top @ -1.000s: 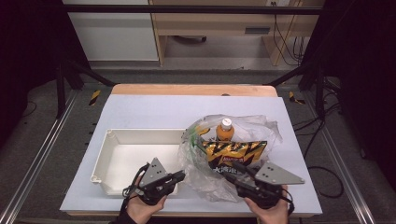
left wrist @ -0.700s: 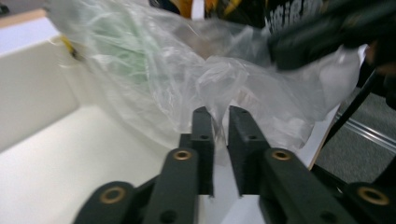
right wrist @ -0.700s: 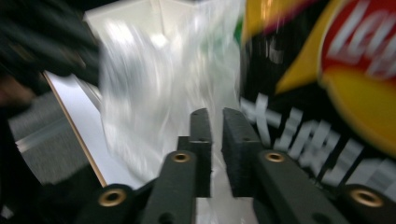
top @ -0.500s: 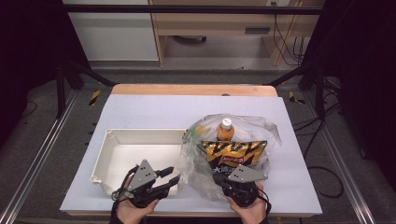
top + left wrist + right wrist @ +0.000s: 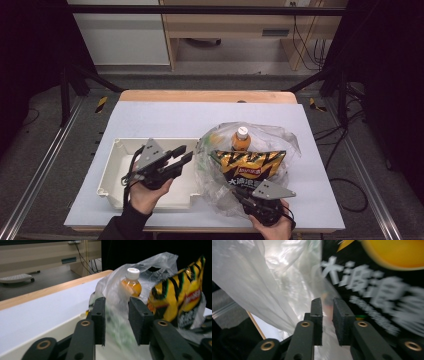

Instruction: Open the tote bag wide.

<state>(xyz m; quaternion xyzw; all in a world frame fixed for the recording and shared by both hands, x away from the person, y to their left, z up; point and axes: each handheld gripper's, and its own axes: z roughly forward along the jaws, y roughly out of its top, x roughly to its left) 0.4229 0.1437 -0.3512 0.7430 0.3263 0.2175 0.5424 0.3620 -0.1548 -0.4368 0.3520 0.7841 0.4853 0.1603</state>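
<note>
High view shows a thin, slippery plastic bag (image 5: pixel 215 170) – soft and bottle-heavy, best pinched at its bunched rim – while left gripper (image 5: pixel 181 155) hangs part-open and empty, right gripper (image 5: pixel 239 192) narrowly parted around film, grip unclear.

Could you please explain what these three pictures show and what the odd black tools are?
There is no robot here: a person holds a hand tool with two black jaws in each hand. The high view looks down on the table. The other two come from cameras riding on the tools, looking along their jaws.

On the table lie a white tray and a clear plastic bag holding an orange drink bottle and a yellow-black chip packet.

The left gripper hovers over the tray, aimed at the bag; its jaws have just been closing, and in its own view bag film sits between them, with no clear grip. The right gripper is at the bag's near edge, jaws apart with film between them, just reopening.
</note>
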